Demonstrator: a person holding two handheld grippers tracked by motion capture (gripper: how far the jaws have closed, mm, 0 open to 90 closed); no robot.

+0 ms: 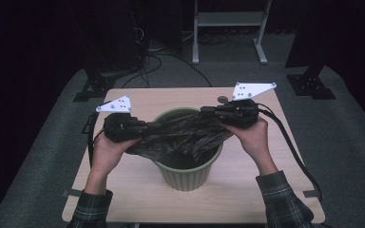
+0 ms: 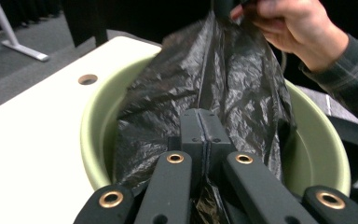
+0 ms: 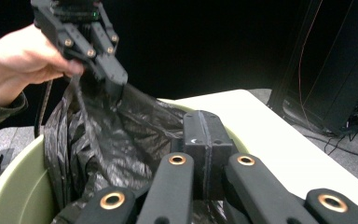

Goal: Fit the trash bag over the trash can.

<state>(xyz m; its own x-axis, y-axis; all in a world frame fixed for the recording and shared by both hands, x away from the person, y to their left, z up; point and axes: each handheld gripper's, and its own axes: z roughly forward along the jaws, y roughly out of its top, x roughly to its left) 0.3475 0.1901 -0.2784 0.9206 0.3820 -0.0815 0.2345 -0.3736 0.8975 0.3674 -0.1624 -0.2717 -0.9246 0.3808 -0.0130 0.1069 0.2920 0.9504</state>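
A pale green bin (image 1: 186,175) stands in the middle of the table. A black plastic bag (image 1: 183,133) is stretched over its mouth between both grippers, sagging partly inside. My left gripper (image 1: 145,127) is shut on the bag's left edge, above the bin's left rim. My right gripper (image 1: 209,113) is shut on the bag's right edge, above the right rim. In the left gripper view the closed jaws pinch the bag (image 2: 214,88) over the bin (image 2: 324,154), with the other hand beyond. In the right gripper view the jaws clamp the bag (image 3: 107,140), and the left gripper (image 3: 119,88) holds its far end.
The light wooden table (image 1: 123,190) has a small round hole (image 1: 222,99) near its far edge. Cables trail from both grippers off the table's sides. Grey carpet surrounds the table, with a white frame stand (image 1: 228,28) and dark equipment behind.
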